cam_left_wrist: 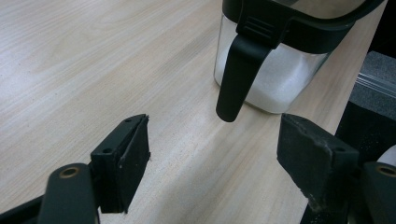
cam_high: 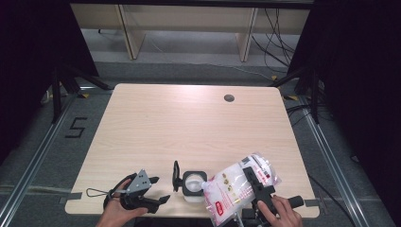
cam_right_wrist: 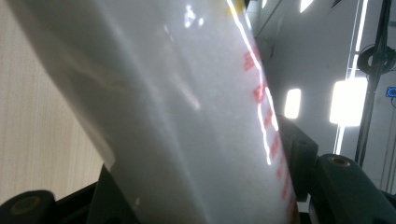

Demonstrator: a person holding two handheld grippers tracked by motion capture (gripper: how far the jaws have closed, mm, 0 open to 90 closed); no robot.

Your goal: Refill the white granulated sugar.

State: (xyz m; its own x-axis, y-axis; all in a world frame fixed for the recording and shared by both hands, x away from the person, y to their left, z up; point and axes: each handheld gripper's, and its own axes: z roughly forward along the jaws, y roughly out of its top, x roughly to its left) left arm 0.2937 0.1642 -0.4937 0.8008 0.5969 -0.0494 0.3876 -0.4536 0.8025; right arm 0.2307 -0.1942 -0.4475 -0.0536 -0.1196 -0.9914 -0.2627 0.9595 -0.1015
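The right gripper [cam_high: 256, 185] is clamping its fingers on a plastic bag of white granules [cam_high: 234, 189], tilting its corner over the open glass jar [cam_high: 194, 185] near the bench [cam_high: 189, 123] front edge. The left gripper [cam_left_wrist: 212, 158] is resting left of the jar, fingers wide and empty.

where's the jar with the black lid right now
In the high view the jar stands near the table's front edge, between the left gripper and the tilted white bag.

Glossy plastic bag [cam_high: 236, 187] (clear plastic jar [cam_high: 194, 183]) on matt wood-grain table [cam_high: 189, 123]
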